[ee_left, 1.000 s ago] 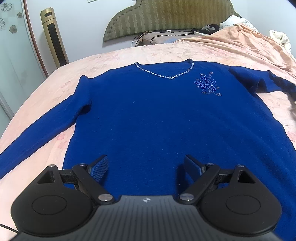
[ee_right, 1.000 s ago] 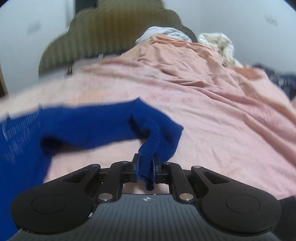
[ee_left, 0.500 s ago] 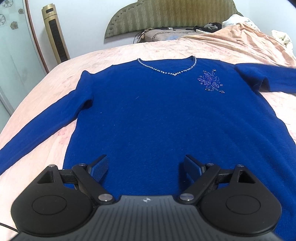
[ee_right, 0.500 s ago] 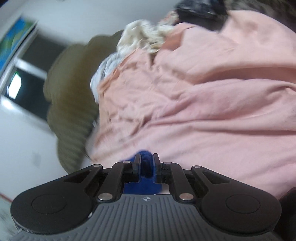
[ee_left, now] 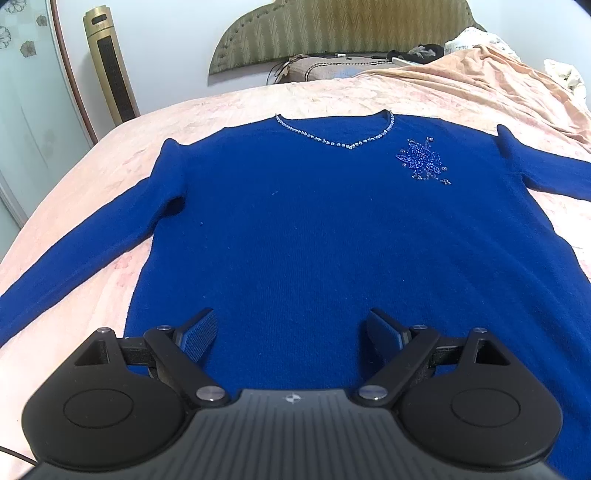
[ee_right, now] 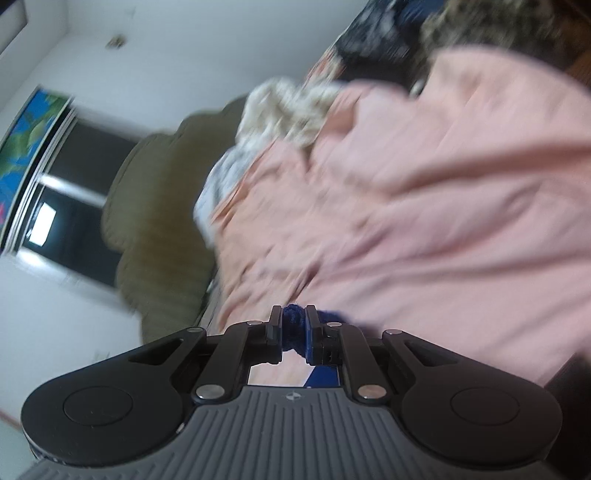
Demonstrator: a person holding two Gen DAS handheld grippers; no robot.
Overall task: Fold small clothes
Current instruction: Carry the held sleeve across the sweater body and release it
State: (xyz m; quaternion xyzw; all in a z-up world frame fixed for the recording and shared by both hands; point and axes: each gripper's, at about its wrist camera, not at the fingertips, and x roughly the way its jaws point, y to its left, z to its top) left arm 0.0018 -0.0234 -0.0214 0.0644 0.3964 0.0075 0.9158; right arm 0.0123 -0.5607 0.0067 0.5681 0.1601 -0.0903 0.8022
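Lying flat and face up on the pink bedspread (ee_left: pixel 110 155), the blue sweater (ee_left: pixel 325 236) fills the ground straight ahead of the left claw (ee_left: pixel 290 332). Its hem sits just under and in front of the claw, its beaded V-neckline (ee_left: pixel 349 146) at the far end, pointing away. A beaded flower motif (ee_left: pixel 423 162) lies ahead and to the right of the claw, below the neckline. One sleeve (ee_left: pixel 74 273) runs out to the claw's left and back toward the near edge; the other sleeve (ee_left: pixel 546 170) stretches out to the far right and leaves the view. The left claw stands spread wide, its ribbed pads (ee_left: pixel 199 334) well apart, with nothing between them; whether the tips touch the knit cannot be told.

The right claw (ee_right: pixel 293 330) is pressed nearly together, pinching a bunched wad of the blue sweater cuff (ee_right: pixel 293 325) between its pads. A little more blue knit shows just to the right of the pads and below them. The right wrist view is tilted and blurred: rumpled pink bedding (ee_right: pixel 443 221) lies ahead and to the right, a green padded headboard (ee_right: pixel 162 221) to the left.

Beyond the neckline in the left wrist view stand the same headboard (ee_left: pixel 332 33) and, far left, a gold tower fan (ee_left: pixel 110 74).
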